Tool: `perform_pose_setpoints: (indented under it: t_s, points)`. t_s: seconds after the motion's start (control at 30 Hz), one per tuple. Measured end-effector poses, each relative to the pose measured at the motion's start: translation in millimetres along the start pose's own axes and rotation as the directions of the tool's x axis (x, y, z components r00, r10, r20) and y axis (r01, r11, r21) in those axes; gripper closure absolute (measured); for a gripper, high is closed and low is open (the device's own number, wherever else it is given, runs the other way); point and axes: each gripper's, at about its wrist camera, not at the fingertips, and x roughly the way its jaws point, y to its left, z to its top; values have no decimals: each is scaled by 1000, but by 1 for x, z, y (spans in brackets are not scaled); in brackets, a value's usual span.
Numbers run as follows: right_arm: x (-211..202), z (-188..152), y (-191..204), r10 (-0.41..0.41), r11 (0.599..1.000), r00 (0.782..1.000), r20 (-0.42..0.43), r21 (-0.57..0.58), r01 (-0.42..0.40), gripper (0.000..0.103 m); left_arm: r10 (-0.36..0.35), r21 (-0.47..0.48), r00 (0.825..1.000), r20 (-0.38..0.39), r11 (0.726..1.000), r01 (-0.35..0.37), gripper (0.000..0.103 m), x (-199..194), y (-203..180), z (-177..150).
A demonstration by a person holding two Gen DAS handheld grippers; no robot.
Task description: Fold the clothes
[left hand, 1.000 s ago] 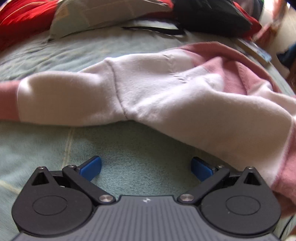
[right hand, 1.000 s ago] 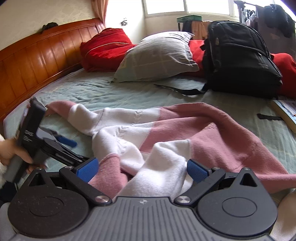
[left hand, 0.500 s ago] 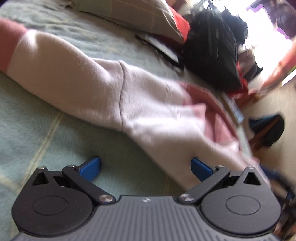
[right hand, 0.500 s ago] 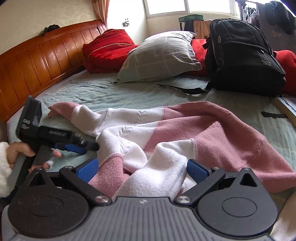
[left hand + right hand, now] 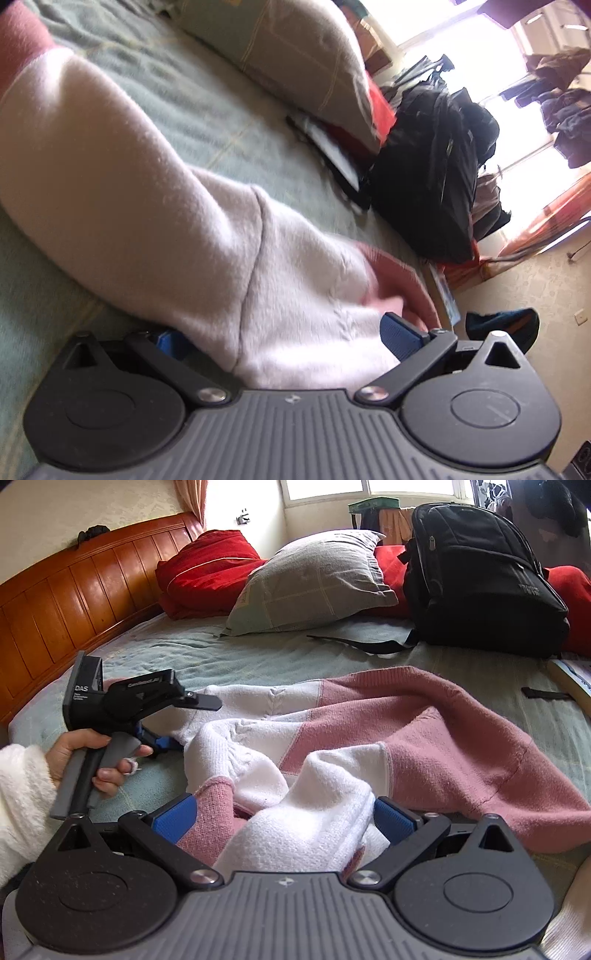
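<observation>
Both claws are gaping: left claw straddling the sweater, right claw around bunched sleeve at 6 o'clock, risking grabbing extra layers

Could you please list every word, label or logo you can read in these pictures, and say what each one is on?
"DAS": white print on the black body of the left claw; the smaller lines beneath are too small to read.
Raised lettering on its top: too blurred to read.
Logo on the black backpack: illegible.
Book cover at the bed's edge: unreadable.
</observation>
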Motion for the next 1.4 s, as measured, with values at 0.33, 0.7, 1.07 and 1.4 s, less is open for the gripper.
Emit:
perform_pose_setpoints:
  t_s: [0.33,0.7,1.07,1.4]
  points:
    - [-1,-5,-10,-17,1000,1000,-6,22,17,0,15,-232,988,153,972,21,73,-20,46,-8]
    - [-11,-2,-5,-24,1000,1000,16,7,24,0,221,46,957,191,971,-233,88,-1,-10,27]
    - [-21,5,-14,-104,994,994,30,28,103,0,285,213,906,313,908,-360,91,4,-59,120]
    - [-16,2,-13,-116,992,993,10,42,116,0,323,270,924,204,889,-370,81,10,-44,97]
